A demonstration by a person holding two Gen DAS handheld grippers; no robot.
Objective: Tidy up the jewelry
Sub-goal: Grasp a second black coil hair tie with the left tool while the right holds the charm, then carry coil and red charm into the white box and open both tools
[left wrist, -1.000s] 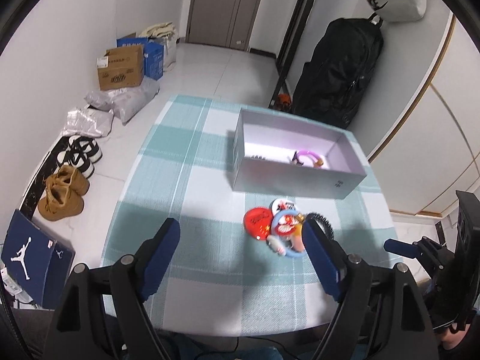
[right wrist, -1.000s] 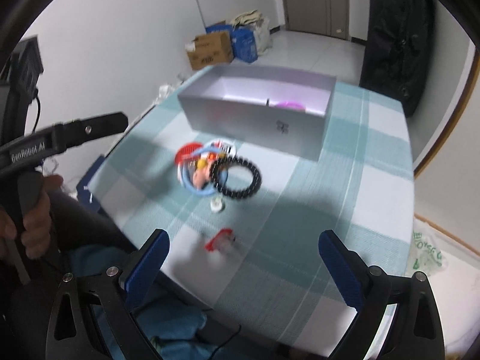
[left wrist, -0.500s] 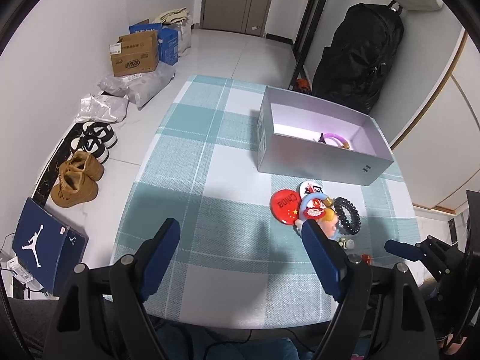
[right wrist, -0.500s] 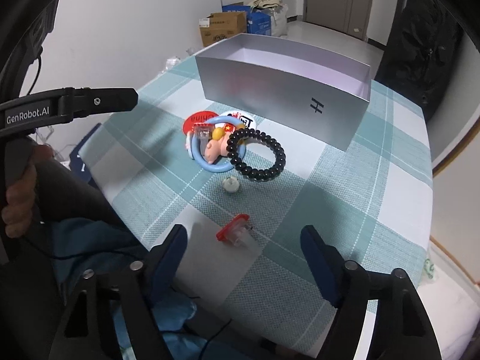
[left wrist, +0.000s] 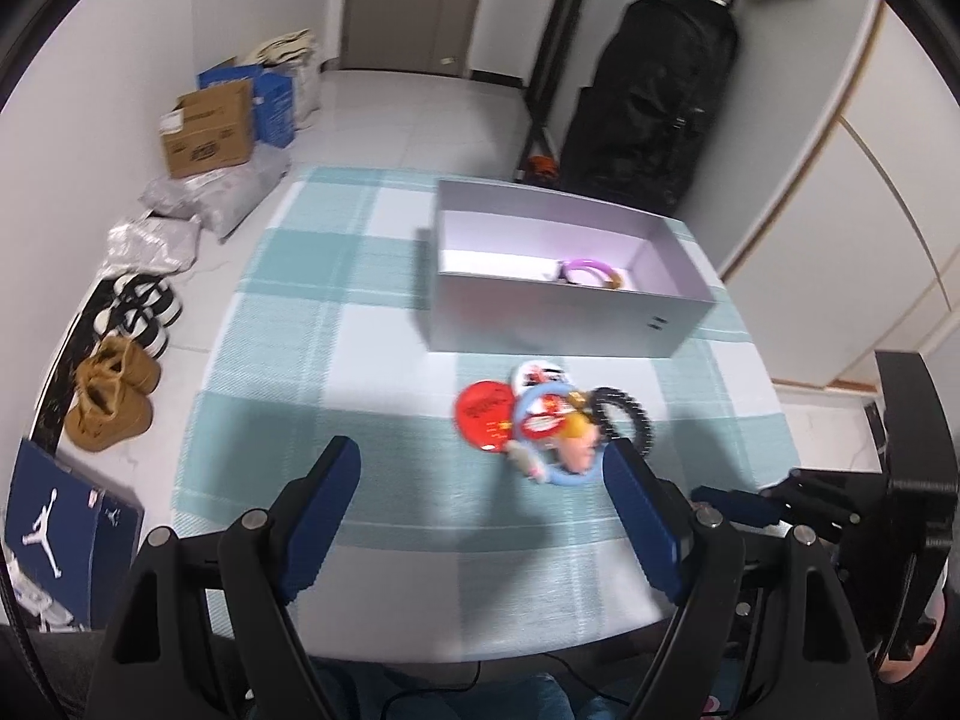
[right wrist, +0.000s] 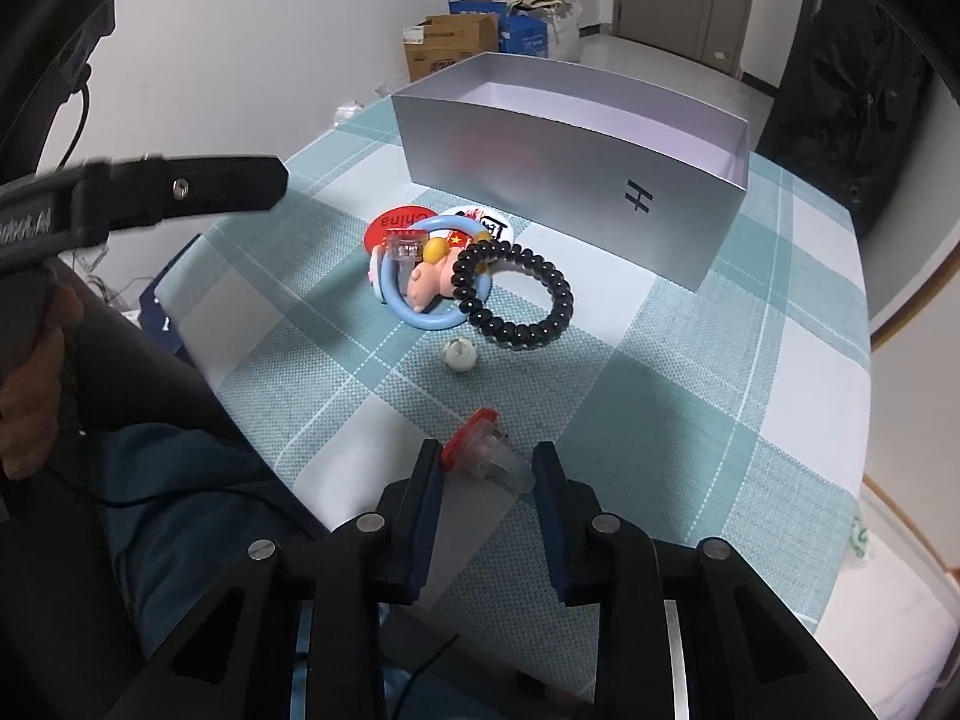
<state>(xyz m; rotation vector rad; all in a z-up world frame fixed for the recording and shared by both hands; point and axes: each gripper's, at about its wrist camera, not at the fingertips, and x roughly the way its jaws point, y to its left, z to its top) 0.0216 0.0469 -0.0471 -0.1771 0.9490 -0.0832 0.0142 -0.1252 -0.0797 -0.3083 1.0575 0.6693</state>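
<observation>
Surface: we see a teal-and-white checked tablecloth [right wrist: 690,396] mid-frame.
Done: our open grey cardboard box [left wrist: 558,324] holds a purple bangle [left wrist: 591,269].
Left: black bead bracelet [right wrist: 515,295], light blue ring [right wrist: 420,294], red round badge [left wrist: 483,414], small white bead [right wrist: 459,355].
Right gripper [right wrist: 487,468]: lower centre, jaws just narrowing around a small red-capped clear trinket [right wrist: 487,450]; contact unclear.
Left gripper [left wrist: 480,474]: wide, empty.

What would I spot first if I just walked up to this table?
Probably the bright heap in the middle of the checked tablecloth: a red badge, a blue ring and a black bead bracelet. Behind it stands the silver box. Nearest, the right gripper has just been closing around a small red-capped clear piece.
</observation>
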